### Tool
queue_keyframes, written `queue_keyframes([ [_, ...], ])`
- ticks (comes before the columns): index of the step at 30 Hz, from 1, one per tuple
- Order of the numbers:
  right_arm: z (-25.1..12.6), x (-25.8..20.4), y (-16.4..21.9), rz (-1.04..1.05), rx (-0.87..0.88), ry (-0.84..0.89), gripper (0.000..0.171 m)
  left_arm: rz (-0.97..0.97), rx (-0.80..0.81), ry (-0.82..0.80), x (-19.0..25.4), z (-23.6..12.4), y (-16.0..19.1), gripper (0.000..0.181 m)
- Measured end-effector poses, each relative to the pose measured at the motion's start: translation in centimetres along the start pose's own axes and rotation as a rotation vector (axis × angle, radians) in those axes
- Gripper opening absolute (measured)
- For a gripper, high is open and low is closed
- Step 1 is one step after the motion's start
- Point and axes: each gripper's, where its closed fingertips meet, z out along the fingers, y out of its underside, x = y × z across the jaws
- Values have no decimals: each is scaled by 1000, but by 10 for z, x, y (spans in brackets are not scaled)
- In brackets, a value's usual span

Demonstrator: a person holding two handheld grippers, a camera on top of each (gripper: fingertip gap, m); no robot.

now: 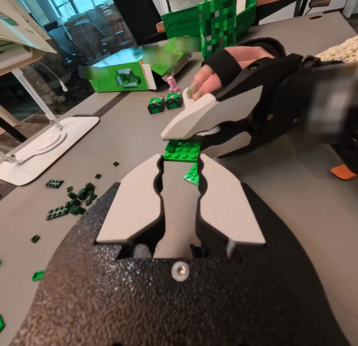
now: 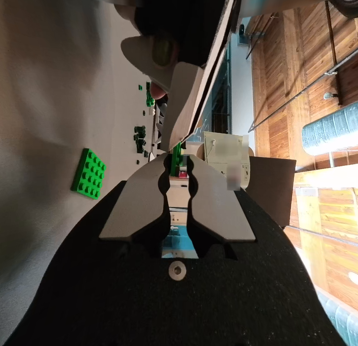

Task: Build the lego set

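Observation:
A bright green studded plate (image 1: 186, 152) is held off the grey table (image 1: 126, 123) between the tips of my left gripper (image 1: 181, 158), which is shut on its edges. A small dark green piece (image 1: 170, 147) sits on the plate's far left corner. My right gripper (image 1: 190, 145) comes in from the right, turned sideways, with one finger above the plate and one below. In the right wrist view the plate (image 2: 174, 162) shows edge-on between the fingers of my right gripper (image 2: 178, 159), with a slim gap on its stud side. A finger of the left gripper (image 2: 182, 113) reaches its end.
A second bright green plate (image 1: 192, 174) lies flat on the table (image 2: 89, 173). Loose dark green pieces (image 1: 73, 199) lie to the left. Two small cube builds (image 1: 164, 104), a pink figure (image 1: 172, 84), the green box (image 1: 120, 75) and a tall green build (image 1: 218, 26) stand behind. A white stand base (image 1: 44, 142) is far left. My two grippers' fingertips are within a few centimetres of each other.

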Motion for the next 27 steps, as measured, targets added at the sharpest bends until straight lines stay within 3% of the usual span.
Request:
queue_keyframes([
  [27, -14, -5, -11, 52, 130, -94, 8, 27, 10, 116, 12, -2, 0, 33],
])
